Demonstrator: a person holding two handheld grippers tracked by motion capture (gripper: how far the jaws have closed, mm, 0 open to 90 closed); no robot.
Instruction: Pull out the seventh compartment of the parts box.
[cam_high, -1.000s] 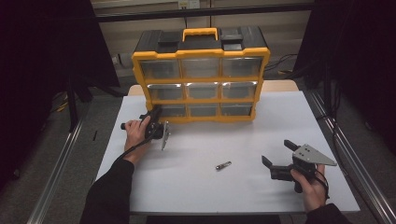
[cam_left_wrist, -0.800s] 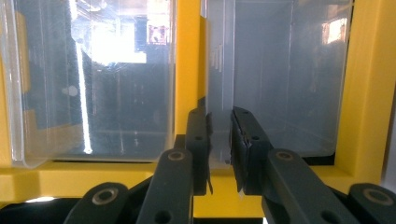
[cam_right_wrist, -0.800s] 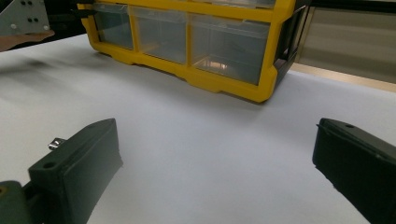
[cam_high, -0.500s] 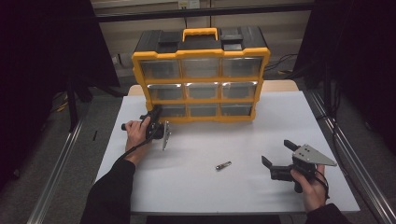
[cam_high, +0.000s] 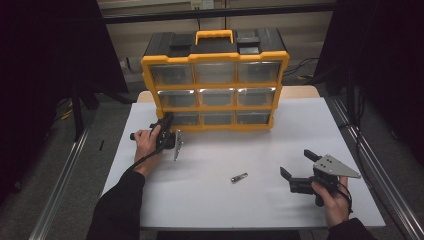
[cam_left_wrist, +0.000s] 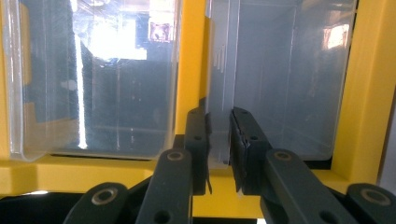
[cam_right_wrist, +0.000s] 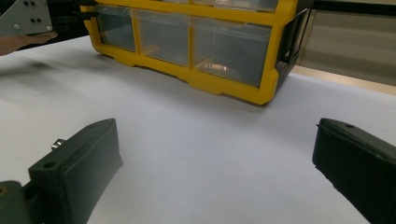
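A: Left tongs (cam_left_wrist: 218, 154) closed on the pull tab of the clear drawer (cam_left_wrist: 275, 79), bottom-left of the yellow organizer (cam_high: 215, 85). Thin grip; a skewed pull could slip off or drag the organizer.

B: Drawers look empty. Metal piece (cam_high: 239, 177) lies on the counter (cam_high: 210, 200) before the organizer; right tongs (cam_high: 296, 166) open, holding nothing.

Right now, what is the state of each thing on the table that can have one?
Organizer cabinet: upright, drawers all pushed in.
Bottom-left drawer: closed, its pull tab pinched.
Left gripper: jaws shut on the drawer's tab.
Right gripper: jaws wide open, holding nothing, low over the table.
Small metal part: lying flat, untouched.
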